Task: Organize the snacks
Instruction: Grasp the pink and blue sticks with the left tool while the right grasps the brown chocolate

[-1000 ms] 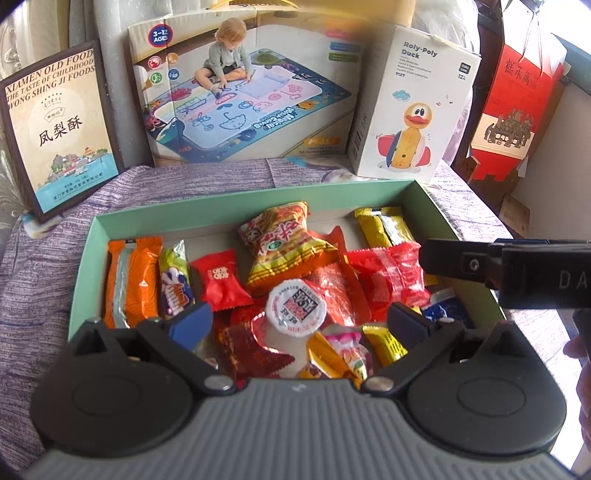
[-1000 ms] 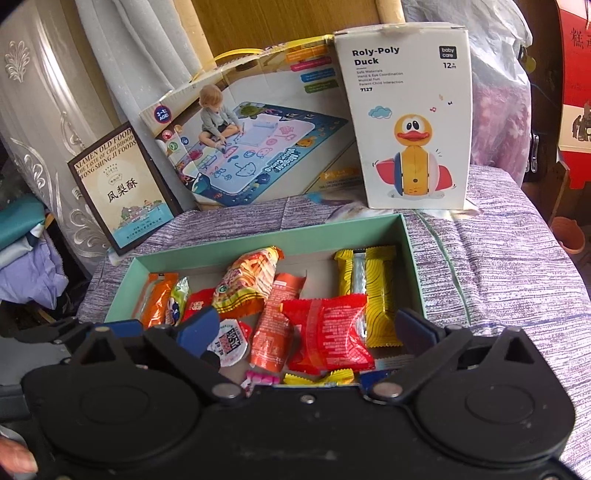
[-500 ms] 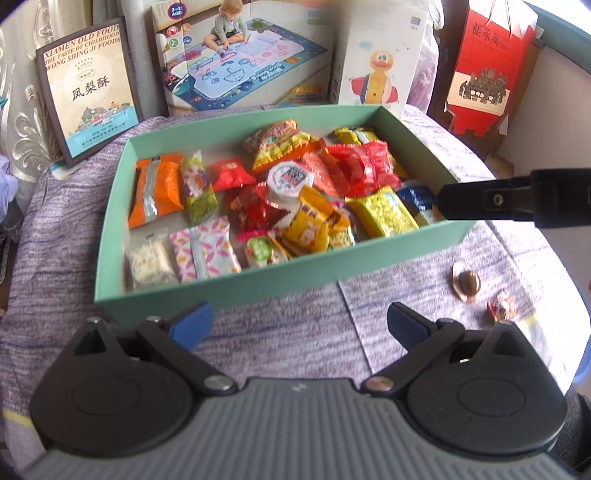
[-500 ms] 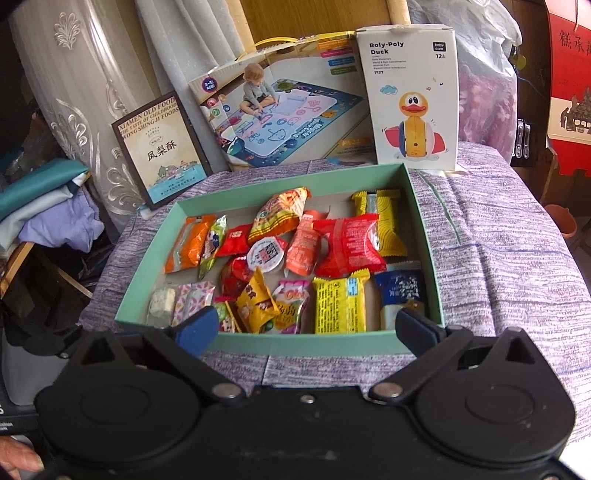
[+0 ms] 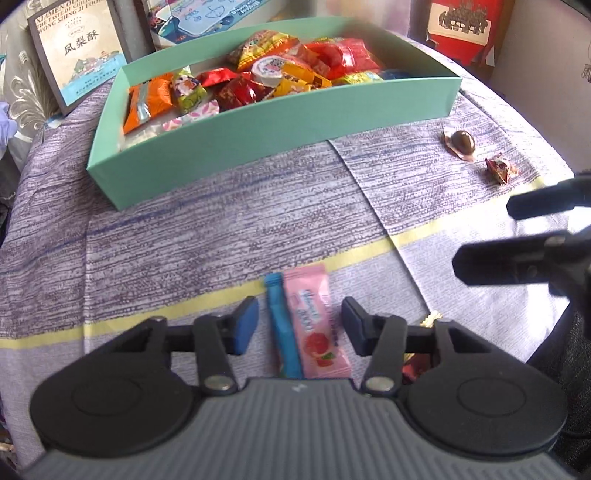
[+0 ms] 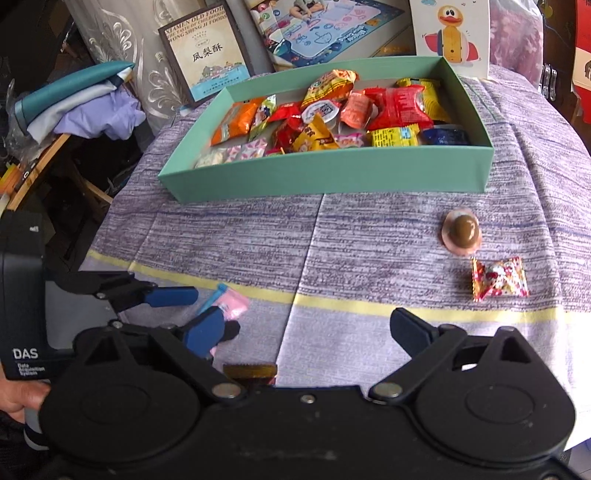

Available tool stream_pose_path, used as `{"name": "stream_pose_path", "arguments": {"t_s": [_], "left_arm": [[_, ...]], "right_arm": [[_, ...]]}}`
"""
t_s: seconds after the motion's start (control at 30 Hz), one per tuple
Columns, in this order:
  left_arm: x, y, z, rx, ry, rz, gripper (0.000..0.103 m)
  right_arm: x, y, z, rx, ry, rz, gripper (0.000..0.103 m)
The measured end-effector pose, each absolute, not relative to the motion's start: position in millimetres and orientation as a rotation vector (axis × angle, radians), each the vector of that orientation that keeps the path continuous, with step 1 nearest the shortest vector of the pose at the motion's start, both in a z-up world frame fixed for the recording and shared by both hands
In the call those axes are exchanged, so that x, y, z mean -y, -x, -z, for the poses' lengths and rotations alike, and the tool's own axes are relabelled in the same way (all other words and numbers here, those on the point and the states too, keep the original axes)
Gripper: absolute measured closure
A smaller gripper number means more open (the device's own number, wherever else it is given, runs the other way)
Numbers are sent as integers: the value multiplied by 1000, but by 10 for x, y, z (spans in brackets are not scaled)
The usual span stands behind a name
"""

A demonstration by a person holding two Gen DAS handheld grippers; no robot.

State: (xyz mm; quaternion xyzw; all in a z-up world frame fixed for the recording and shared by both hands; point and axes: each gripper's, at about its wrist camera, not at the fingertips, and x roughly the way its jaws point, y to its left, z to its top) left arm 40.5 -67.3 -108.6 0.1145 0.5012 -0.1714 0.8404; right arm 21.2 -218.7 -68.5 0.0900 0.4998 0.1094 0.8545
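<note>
A green box (image 5: 258, 133) (image 6: 332, 173) full of wrapped snacks sits at the back of the purple cloth. My left gripper (image 5: 299, 325) is open, its fingers either side of a pink and blue snack packet (image 5: 314, 325) lying near the front edge; the packet also shows in the right wrist view (image 6: 231, 304). My right gripper (image 6: 306, 332) is open and empty over the cloth. A brown chocolate egg (image 6: 461, 230) (image 5: 461, 142) and a red patterned candy (image 6: 498, 278) (image 5: 500, 170) lie loose to the right. A gold-edged wrapper (image 6: 251, 371) peeks from under the right gripper.
A framed pineapple-cake box (image 6: 207, 55), a play-mat box (image 6: 325, 26) and a duck toy box (image 6: 452, 33) stand behind the green box. A red bag (image 5: 465, 26) is at the far right. Folded clothes (image 6: 81, 103) lie off the left edge.
Both grippers have pulled back from over the box towards the front of the table and dropped lower. The left gripper now straddles the pink packet.
</note>
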Motion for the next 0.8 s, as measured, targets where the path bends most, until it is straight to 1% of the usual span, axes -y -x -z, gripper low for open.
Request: {"name": "stream_pose_path", "arguments": {"t_s": [0.03, 0.1, 0.17, 0.3, 0.37, 0.4, 0.43, 0.47, 0.5, 0.53, 0.6, 0.67, 0.7, 0.73, 0.8], "left_arm": [[625, -425, 1073, -1060, -224, 353, 69], [531, -479, 1061, -1060, -198, 324, 70], [434, -525, 1067, -1063, -166, 309, 70], [306, -519, 1065, -1055, -130, 301, 69], [262, -505, 1069, -1049, -118, 300, 69], [244, -502, 1071, -1050, -113, 297, 68], [220, -498, 1074, -1047, -107, 298, 67], [205, -496, 1074, -1048, -102, 299, 65], [194, -494, 1075, -1048, -100, 300, 61], [190, -493, 1076, -1047, -101, 302, 58], [184, -488, 1081, -1047, -98, 304, 55], [179, -482, 1079, -1049, -93, 311, 55], [179, -478, 1079, -1049, -94, 317, 57], [180, -471, 1078, -1047, -96, 322, 70], [180, -470, 1071, -1045, -97, 324, 72]], "right_arm": [[2156, -182, 713, -1062, -188, -235, 15], [2050, -130, 773, -1094, -166, -263, 28], [1945, -83, 814, -1121, -142, -291, 35], [1681, -16, 904, -1176, -66, -331, 39], [1569, 23, 951, -1197, -24, -341, 44], [1494, 55, 956, -1182, 41, -337, 47], [1422, 83, 959, -1169, 108, -333, 51], [1381, 100, 955, -1156, 147, -331, 63], [1369, 88, 947, -1150, 153, -333, 66], [1385, 72, 941, -1147, 140, -329, 66], [1441, 14, 942, -1135, 117, -304, 66], [1538, -57, 940, -1137, 70, -287, 66], [1580, -80, 931, -1135, 50, -281, 66], [1625, -106, 917, -1129, 32, -274, 66], [1710, -162, 875, -1114, 3, -263, 66]]}}
